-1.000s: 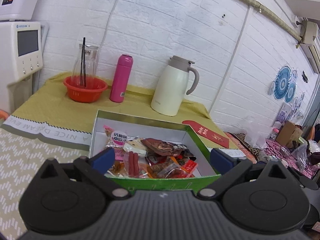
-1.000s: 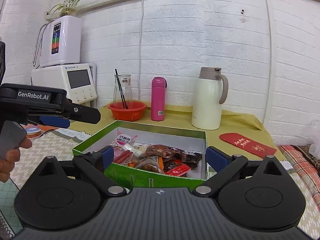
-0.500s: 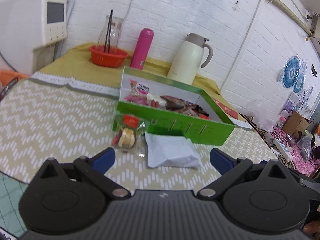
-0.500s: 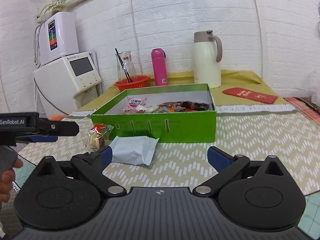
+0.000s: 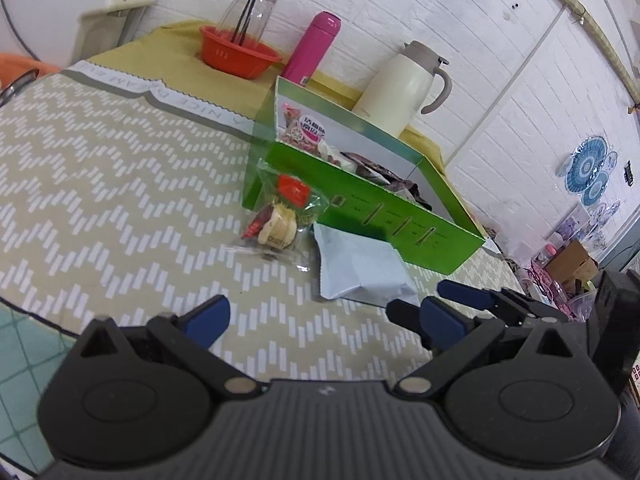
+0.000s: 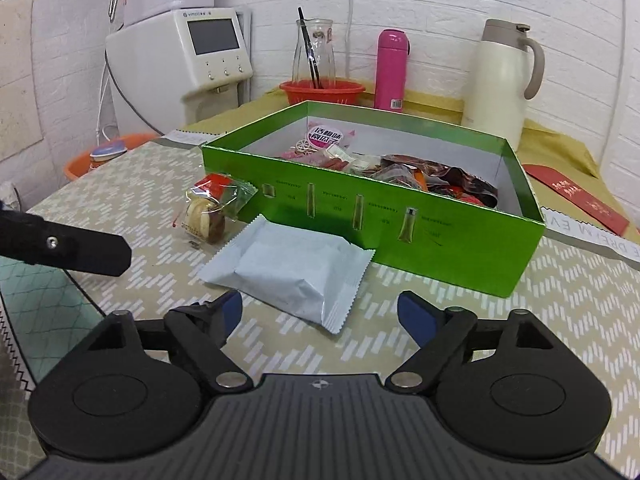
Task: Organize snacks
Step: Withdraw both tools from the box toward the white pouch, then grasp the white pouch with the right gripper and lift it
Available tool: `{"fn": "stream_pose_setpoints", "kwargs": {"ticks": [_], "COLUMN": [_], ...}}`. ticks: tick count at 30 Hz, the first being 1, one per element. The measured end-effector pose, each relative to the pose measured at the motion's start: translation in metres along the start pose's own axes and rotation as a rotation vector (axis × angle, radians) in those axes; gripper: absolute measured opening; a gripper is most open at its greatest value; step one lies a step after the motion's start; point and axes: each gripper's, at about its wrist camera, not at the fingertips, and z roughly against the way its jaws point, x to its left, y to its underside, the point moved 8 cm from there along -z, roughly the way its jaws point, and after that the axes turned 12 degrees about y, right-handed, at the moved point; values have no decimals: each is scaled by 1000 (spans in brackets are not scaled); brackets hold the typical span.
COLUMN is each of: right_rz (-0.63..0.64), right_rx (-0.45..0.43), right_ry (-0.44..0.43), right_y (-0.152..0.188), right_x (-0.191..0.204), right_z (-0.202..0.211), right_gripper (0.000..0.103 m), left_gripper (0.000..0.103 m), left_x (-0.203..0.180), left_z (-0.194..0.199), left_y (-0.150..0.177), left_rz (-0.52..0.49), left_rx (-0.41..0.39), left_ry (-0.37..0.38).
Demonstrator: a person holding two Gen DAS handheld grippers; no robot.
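A green box (image 6: pixel 440 236) holding several snack packets stands on the table; it also shows in the left wrist view (image 5: pixel 384 216). In front of it lie a pale blue-white packet (image 6: pixel 292 268) (image 5: pixel 360 268) and a clear packet with a cookie and a red label (image 6: pixel 212 208) (image 5: pixel 284 216). My right gripper (image 6: pixel 320 316) is open and empty, just short of the white packet. My left gripper (image 5: pixel 324 316) is open and empty, low over the table before both packets. The right gripper's fingers (image 5: pixel 464 300) show at the right of the left wrist view.
Behind the box stand a cream thermos jug (image 6: pixel 504 80), a pink bottle (image 6: pixel 392 68), an orange bowl (image 6: pixel 324 90) with a glass carafe, and a white appliance (image 6: pixel 180 60). A red envelope (image 6: pixel 576 196) lies at the right. The table edge runs at the left.
Both grippers have pulled back from above the box and dropped low toward the two packets in front of it. The right gripper now sits close to the white packet.
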Motion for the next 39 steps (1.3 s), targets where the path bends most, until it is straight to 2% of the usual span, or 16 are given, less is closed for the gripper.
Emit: {"fn": "stream_pose_setpoints", "kwargs": {"ticks": [1,2,3,4,5,8,12,13,14,16,22,28,34,36,37,39], "right_rz": [2,2,5,-2,-8,22,4,-6,-18,-52,-67,-61,-81,-90,-99,-114], "right_rx": [5,10,21,27,18,-9,-24,-28,-31,-29,-14,-27,3,12,17,22], "right_ry": [-1,-1,-17,-30,-31,-11,-18,-17,-24,-39,-43,-36,-53,-54,-60,-66], "right_y": [-1,-1,1,3,6,17,30,30,31,31,32,27,27,29,30,30], "right_x": [-1,-1,-1,-2,-3,-4,-9,-12,-14,-17,-18,-17,-16,-16,-16,-16], "right_z": [-5,-8,-8,-6,-1,19,39,41,43,43,33,29,20,17,16,15], "right_gripper": [103,61,46,40,19,19,20,29,45,63,83,98,93,79,67,56], "left_gripper": [100,100,98,96,92,75,75,75,75,72,70,70,69,58,54,42], "left_x": [-1,-3,-4,-6,-8,-13,-18,-20,-22,-24,-23,-27,-29,-31,-32,-36], "left_z": [-5,-9,-13,-17,-20,-33,-48,-52,-55,-59,-63,-69,-72,-73,-74,-76], "left_y": [-2,-3,-4,-4,-4,-2,0,0,0,2,5,4,5,6,7,10], "left_rz": [-12,-26,-40,-52,-63,-72,-76,-79,-79,-74,-94,-126,-131,-128,-129,-135], "left_rx": [8,17,24,31,43,90,115,121,127,147,154,160,164,175,180,194], "left_ry": [0,0,0,2,11,46,63,67,76,89,46,25,30,50,57,67]}}
